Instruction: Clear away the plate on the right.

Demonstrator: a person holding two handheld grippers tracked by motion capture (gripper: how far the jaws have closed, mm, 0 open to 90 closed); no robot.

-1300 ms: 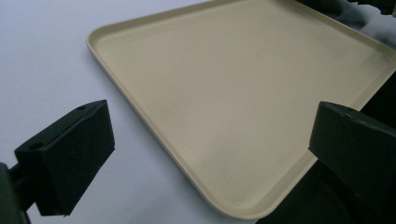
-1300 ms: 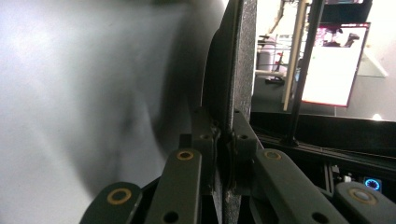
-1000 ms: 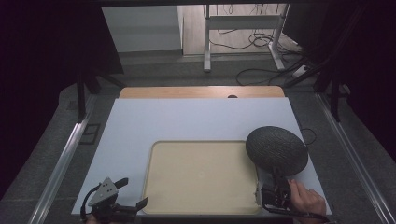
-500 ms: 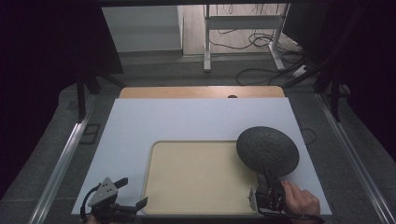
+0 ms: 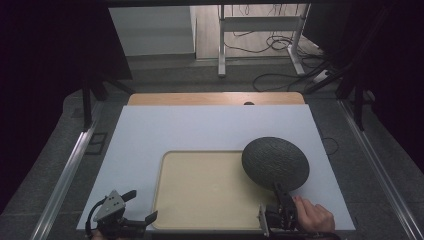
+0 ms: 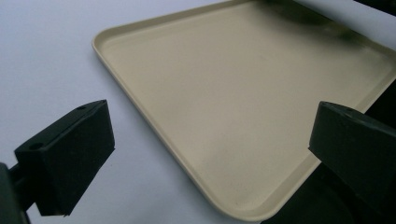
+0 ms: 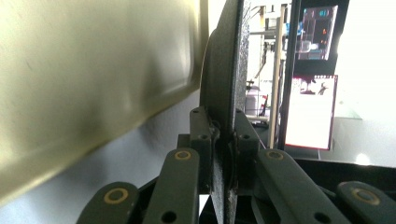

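Dark textured round plate (image 5: 274, 162) pinched by its rim in right gripper (image 5: 281, 212), carried over beige tray's (image 5: 200, 195) right edge, likely for placing; left gripper (image 5: 134, 216) spread, idle.

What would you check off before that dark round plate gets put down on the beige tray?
1. Grip on the dark round plate: ok, the right gripper is clamped on its rim.
2. Plate over the beige tray: not ok, it overlaps just the tray's right edge, the rest over the white mat.
3. Tray surface free: ok, nothing lies on it.
4. Left gripper out of the way: ok, open, beside the tray's near left corner.
5. Plate level: cannot tell.
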